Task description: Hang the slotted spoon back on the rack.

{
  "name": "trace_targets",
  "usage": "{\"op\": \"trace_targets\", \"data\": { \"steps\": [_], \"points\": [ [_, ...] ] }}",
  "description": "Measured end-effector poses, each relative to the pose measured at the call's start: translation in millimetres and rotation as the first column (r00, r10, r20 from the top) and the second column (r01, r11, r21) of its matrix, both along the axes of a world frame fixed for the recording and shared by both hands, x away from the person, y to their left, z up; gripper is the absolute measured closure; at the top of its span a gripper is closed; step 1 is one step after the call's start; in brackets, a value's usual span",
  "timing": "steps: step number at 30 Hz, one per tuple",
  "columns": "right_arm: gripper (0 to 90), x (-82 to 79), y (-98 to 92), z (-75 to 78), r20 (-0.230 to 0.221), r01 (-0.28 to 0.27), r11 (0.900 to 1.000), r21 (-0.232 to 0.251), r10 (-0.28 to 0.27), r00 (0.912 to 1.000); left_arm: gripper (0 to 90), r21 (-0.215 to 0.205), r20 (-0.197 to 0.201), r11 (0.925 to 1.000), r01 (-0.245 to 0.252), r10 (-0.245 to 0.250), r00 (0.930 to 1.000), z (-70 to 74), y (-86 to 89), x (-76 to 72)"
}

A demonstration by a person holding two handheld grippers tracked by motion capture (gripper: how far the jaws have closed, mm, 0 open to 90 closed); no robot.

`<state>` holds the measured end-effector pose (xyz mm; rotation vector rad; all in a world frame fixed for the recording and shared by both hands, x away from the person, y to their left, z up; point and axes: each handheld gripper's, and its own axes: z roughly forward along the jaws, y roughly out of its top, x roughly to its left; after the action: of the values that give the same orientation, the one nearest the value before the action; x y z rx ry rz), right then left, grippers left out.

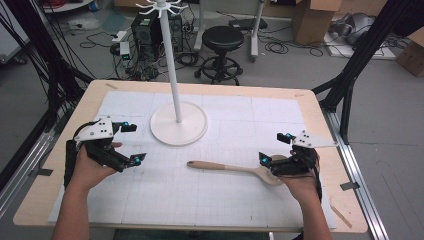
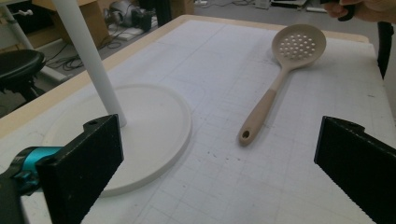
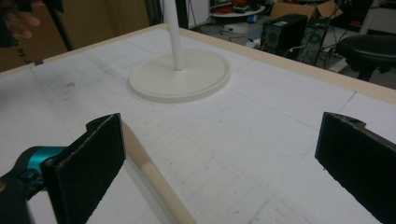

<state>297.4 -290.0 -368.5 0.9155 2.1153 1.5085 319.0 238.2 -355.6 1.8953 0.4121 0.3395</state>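
The left gripper (image 1: 131,142) hovers with jaws wide apart and empty, left of the white stand (image 1: 178,122); the slotted spoon (image 1: 235,169) lies flat on the surface (image 1: 150,200), its bowl under the equally spread right gripper (image 1: 275,148). To lift it well, I'd close squarely across the handle. The left gripper view reveals the bowl's perforations, which the high view hides.

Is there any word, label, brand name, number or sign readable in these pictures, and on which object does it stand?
No text can be read.
Slotted spoon: no marking visible.
White stand: plain, no label.
Grid mat: printed lines, no numbers visible.
Cardboard boxes and computer tower: any print is too small and blurred to read.
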Motion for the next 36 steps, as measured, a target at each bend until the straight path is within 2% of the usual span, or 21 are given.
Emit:
{"op": "trace_targets", "data": {
  "steps": [5, 9, 15, 16, 17, 19, 20, 22, 23, 24, 25, 27, 28, 30, 31, 32, 33, 34, 35, 36],
  "points": [
    [0.7, 1.2, 8.7, 0.2, -0.009, -0.016, 0.999, -0.040, 0.016, 0.9998, 1.8, -0.018, 0.003, 0.9998, 0.010, -0.010, 0.9999, -0.2, 2.4, 1.8],
    [0.7, 4.6, 14.7, 3.1, -0.009, -0.029, 0.998, -0.060, 0.029, 0.9995, 1.8, -0.010, -0.004, 0.9999, 0.003, -0.003, 1.0000, -0.9, 2.4, 1.6],
    [0.8, 23.9, 34.6, 5.3, -0.075, -0.089, 0.982, -0.167, 0.078, 0.9942, 1.8, -0.003, -0.002, 0.9999, -0.015, 0.015, 0.9999, -1.1, 3.4, 2.6],
    [0.8, 23.9, 34.6, 5.3, -0.075, -0.089, 0.982, -0.167, 0.078, 0.9942, 1.8, 0.000, -0.003, 0.9998, -0.020, 0.020, 0.9998, -1.4, 3.2, 2.6],
    [0.8, 29.6, 41.2, 4.5, -0.098, -0.113, 0.972, -0.207, 0.094, 0.9907, 1.8, 0.003, -0.004, 0.9998, -0.020, 0.020, 0.9998, -1.6, 3.2, 2.7],
    [0.8, 31.7, 44.5, 4.0, -0.108, -0.123, 0.968, -0.219, 0.101, 0.9890, 1.8, 0.008, -0.002, 0.9998, -0.020, 0.020, 0.9998, -1.8, 3.4, 2.7],
    [0.7, 37.4, 50.8, 2.7, -0.132, -0.150, 0.960, -0.235, 0.122, 0.9837, 1.8, 0.006, -0.002, 0.9998, -0.020, 0.020, 0.9998, -1.7, 3.5, 2.6],
    [0.8, 42.3, 57.2, 1.1, -0.152, -0.169, 0.952, -0.256, 0.133, 0.9794, 1.8, -0.003, 0.000, 0.9998, -0.020, 0.020, 0.9998, -0.6, 5.4, 1.9],
    [0.8, 42.3, 57.2, 1.1, -0.152, -0.169, 0.952, -0.256, 0.133, 0.9794, 1.8, -0.003, 0.000, 0.9998, -0.020, 0.020, 0.9998, -0.6, 5.4, 1.9],
    [0.8, 44.8, 60.5, 0.1, -0.162, -0.182, 0.945, -0.273, 0.141, 0.9767, 1.8, -0.004, 0.002, 0.9997, -0.023, 0.023, 0.9997, -0.2, 6.2, 1.5],
    [1.4, 47.3, 68.5, -1.3, -0.180, -0.196, 0.931, -0.309, 0.145, 0.9730, 1.8, -0.009, 0.005, 0.9996, -0.026, 0.026, 0.9997, 0.5, 7.4, 1.2],
    [2.0, 49.2, 76.4, -2.2, -0.193, -0.220, 0.914, -0.340, 0.162, 0.9679, 1.8, -0.009, 0.007, 0.9996, -0.026, 0.026, 0.9996, 0.7, 8.2, 1.0],
    [2.0, 49.2, 76.4, -2.2, -0.193, -0.220, 0.914, -0.340, 0.162, 0.9679, 1.8, -0.012, 0.010, 0.9995, -0.029, 0.029, 0.9995, 0.9, 8.5, 0.8],
    [2.7, 50.9, 83.0, -3.1, -0.205, -0.246, 0.900, -0.361, 0.181, 0.9619, 1.8, -0.013, 0.010, 0.9995, -0.028, 0.028, 0.9996, 1.3, 9.4, 0.8],
    [3.7, 51.6, 85.8, -3.7, -0.212, -0.259, 0.889, -0.378, 0.189, 0.9589, 1.8, -0.012, 0.011, 0.9995, -0.030, 0.031, 0.9995, 1.3, 9.5, 0.9],
    [8.1, 53.3, 89.8, -5.2, -0.232, -0.288, 0.869, -0.403, 0.207, 0.9505, 1.8, -0.011, 0.010, 0.9995, -0.031, 0.031, 0.9995, 1.1, 9.4, 0.9],
    [10.5, 54.3, 92.4, -6.6, -0.250, -0.308, 0.854, -0.420, 0.217, 0.9436, 1.8, -0.006, 0.007, 0.9995, -0.031, 0.031, 0.9995, 0.7, 8.9, 0.7],
    [14.3, 54.8, 94.6, -7.8, -0.260, -0.321, 0.845, -0.428, 0.225, 0.9389, 1.8, -0.003, 0.008, 0.9996, -0.029, 0.029, 0.9996, 0.6, 8.3, 0.6],
    [14.3, 54.8, 94.6, -7.8, -0.260, -0.321, 0.845, -0.428, 0.225, 0.9389, 1.8, -0.004, 0.009, 0.9996, -0.027, 0.027, 0.9996, 0.8, 7.9, 0.6],
    [15.3, 54.8, 96.7, -8.7, -0.278, -0.334, 0.837, -0.433, 0.228, 0.9329, 1.8, -0.004, 0.009, 0.9997, -0.026, 0.026, 0.9996, 0.7, 7.5, 0.7]
  ]
}}
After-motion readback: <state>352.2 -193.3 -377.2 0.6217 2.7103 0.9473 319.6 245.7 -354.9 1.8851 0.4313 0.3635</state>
